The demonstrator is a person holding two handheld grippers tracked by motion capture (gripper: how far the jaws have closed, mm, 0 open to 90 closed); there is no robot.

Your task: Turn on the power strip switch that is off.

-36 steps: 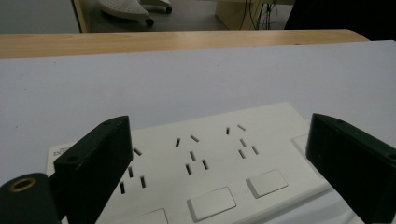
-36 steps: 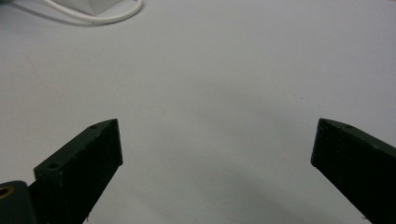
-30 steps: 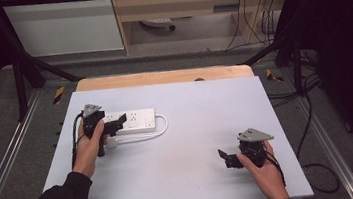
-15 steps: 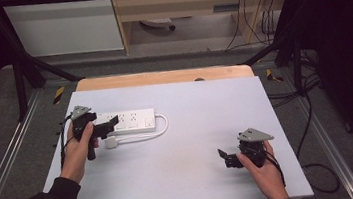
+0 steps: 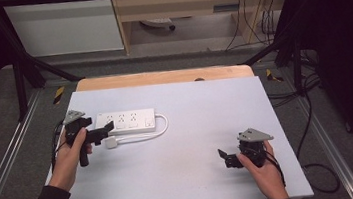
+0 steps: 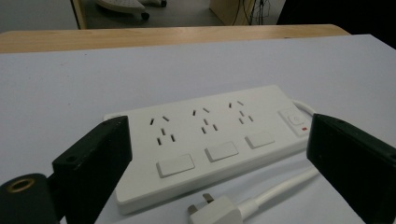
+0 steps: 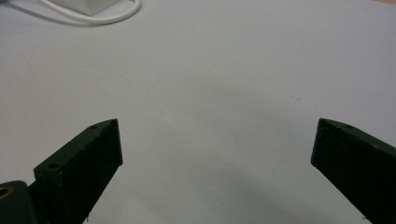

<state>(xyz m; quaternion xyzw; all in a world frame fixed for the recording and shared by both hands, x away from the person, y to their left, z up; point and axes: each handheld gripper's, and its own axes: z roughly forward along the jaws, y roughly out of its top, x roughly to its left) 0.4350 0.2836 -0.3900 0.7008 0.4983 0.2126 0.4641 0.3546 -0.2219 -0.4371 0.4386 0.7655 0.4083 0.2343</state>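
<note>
Drawn back from the power strip (image 5: 126, 123), the left gripper (image 5: 106, 131) (jaws apart) is held beside its plug (image 5: 111, 143); the right gripper (image 5: 225, 157) is open, well apart.

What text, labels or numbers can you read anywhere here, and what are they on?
None can be read.
Power strip: no lettering shows, just sockets, blank rocker switches and a button with a small red mark beside it.
Plug: no marking visible.
Left hand-held gripper and right hand-held gripper: plain black jaws.
</note>
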